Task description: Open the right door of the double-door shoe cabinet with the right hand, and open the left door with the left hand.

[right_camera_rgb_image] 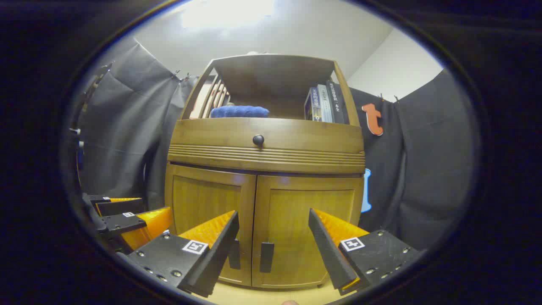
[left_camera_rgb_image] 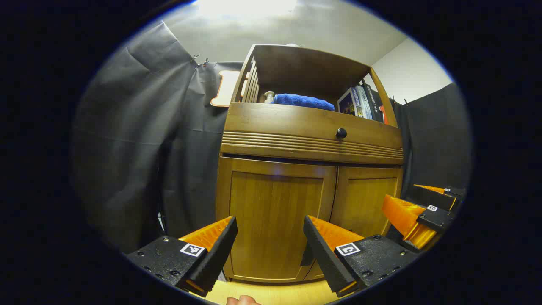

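Both doors of the shoe cabinet (right_camera_rgb_image: pixel 264 169) are flat shut. The left door (left_camera_rgb_image: pixel 275 220) and right door (right_camera_rgb_image: pixel 307 231) meet at the middle seam, each with a small dark handle (right_camera_rgb_image: pixel 266 256) low down beside that seam. Above the doors there's a drawer with a round knob (right_camera_rgb_image: pixel 258 140), and above that an open shelf with a blue towel (right_camera_rgb_image: pixel 239 111) and some books (right_camera_rgb_image: pixel 324 103). The left gripper (left_camera_rgb_image: pixel 270 248) sits in front of the left door, jaws wide apart, not touching it. The right gripper (right_camera_rgb_image: pixel 273 250) sits in front of the seam, jaws spread too, with nothing between them.
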{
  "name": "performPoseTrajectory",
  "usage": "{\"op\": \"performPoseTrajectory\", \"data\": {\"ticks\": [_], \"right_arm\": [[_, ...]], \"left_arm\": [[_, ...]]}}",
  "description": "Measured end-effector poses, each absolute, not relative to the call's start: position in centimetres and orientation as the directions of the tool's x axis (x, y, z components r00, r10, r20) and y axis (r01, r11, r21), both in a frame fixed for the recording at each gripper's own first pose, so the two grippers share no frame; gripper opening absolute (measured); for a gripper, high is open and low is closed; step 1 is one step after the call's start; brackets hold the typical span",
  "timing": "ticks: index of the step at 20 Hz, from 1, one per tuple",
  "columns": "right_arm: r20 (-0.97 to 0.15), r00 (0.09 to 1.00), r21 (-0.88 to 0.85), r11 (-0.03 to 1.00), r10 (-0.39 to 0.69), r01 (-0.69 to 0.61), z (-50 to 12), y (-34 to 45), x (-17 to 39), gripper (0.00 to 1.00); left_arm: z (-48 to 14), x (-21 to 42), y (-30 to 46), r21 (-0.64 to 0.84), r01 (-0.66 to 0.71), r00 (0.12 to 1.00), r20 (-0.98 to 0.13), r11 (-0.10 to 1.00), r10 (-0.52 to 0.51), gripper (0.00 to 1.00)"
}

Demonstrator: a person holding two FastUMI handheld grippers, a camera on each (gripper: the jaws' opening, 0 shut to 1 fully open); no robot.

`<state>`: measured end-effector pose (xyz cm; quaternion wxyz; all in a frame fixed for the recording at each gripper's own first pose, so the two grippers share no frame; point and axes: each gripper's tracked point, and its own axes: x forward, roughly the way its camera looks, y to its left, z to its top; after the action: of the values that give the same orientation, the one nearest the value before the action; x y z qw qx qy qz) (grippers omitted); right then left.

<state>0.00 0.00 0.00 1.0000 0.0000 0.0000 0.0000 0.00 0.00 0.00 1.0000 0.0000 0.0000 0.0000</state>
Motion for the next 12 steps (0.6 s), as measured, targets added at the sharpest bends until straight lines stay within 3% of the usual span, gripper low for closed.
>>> {"op": "performPoseTrajectory", "data": {"ticks": [12], "right_arm": [[-0.028, 0.994, 0.017, 0.995, -0.101, 0.102, -1.1, -0.5, 0.1, 0.94]], "left_arm": [[-0.4, 3.2, -1.5, 0.025, 0.095, 0.995, -0.014, 0.995, -0.095, 0.96]]}}
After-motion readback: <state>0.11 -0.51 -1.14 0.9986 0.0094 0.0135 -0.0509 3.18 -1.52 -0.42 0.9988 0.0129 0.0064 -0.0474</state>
